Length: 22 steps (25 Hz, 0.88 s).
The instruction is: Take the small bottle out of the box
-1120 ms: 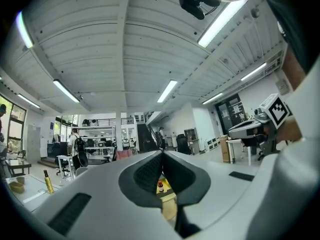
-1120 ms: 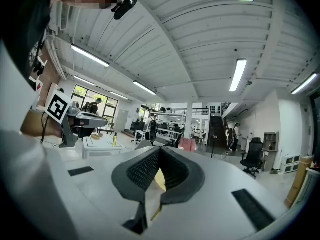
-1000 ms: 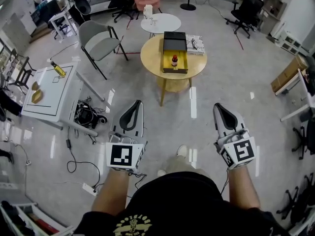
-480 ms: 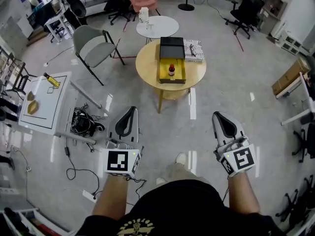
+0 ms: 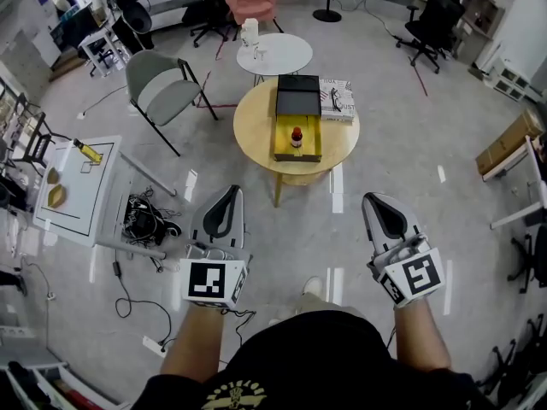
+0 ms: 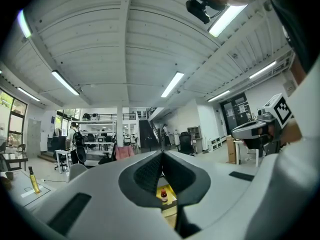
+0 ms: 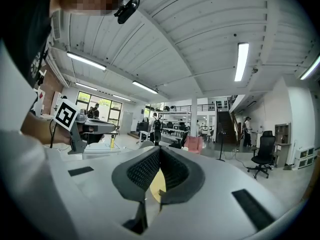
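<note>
Grippers and target before the approach. Nearest the viewer, the left gripper (image 5: 229, 196) and right gripper (image 5: 376, 203) are held low on the person's side of the round wooden table (image 5: 256, 118), well apart from it. Each has its jaws pressed together with nothing between them, probably a carrying posture, since no grasp is due at this range. On the table stands the open box (image 5: 309, 149), its yellow interior facing up so the contents can be reached from above. The small bottle (image 5: 297, 135) stands upright near the middle of the box, untouched. Toward the table's far edge lie a black cover (image 5: 299, 92), touching the box, and a book (image 5: 338, 99) just beside the cover. Only the head view gives this layout. The left gripper view looks along its closed jaws and catches the bottle (image 6: 163, 195) just below their tips, which suggests this gripper is aimed at it. The right gripper view shows only a sliver of the table (image 7: 155, 184) and no bottle.
</note>
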Each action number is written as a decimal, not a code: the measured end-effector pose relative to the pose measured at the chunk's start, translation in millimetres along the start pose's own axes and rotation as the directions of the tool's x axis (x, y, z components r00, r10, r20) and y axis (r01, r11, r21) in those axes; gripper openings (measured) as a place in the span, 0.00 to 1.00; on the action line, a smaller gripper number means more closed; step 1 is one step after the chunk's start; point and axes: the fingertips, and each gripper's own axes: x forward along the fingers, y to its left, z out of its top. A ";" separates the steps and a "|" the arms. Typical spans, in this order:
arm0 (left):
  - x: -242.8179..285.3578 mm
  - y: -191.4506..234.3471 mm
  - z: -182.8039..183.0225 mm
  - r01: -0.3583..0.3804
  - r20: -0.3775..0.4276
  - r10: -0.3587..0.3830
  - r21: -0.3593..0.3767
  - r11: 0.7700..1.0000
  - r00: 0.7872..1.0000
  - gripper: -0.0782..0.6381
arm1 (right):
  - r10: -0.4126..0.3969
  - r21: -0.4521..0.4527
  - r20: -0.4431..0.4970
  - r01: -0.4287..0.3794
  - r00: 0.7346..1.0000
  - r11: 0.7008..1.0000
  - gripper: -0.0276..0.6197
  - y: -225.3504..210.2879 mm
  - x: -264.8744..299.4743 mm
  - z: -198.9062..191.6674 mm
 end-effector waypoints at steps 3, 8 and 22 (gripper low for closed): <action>17.9 -2.0 -0.1 -0.003 -0.006 0.003 -0.019 1.000 1.000 0.13 | 0.014 0.002 0.004 -0.014 1.000 1.000 0.07 -14.3 11.4 1.0; 45.0 -1.8 -0.7 -0.022 -0.010 0.022 -0.023 0.999 1.000 0.13 | 0.065 -0.013 0.007 -0.065 0.998 0.998 0.07 -29.3 34.8 2.8; 98.7 -11.4 1.4 -0.106 -0.043 0.107 0.013 0.994 0.993 0.13 | 0.150 -0.010 0.014 -0.150 0.989 0.989 0.07 -93.3 73.0 -6.2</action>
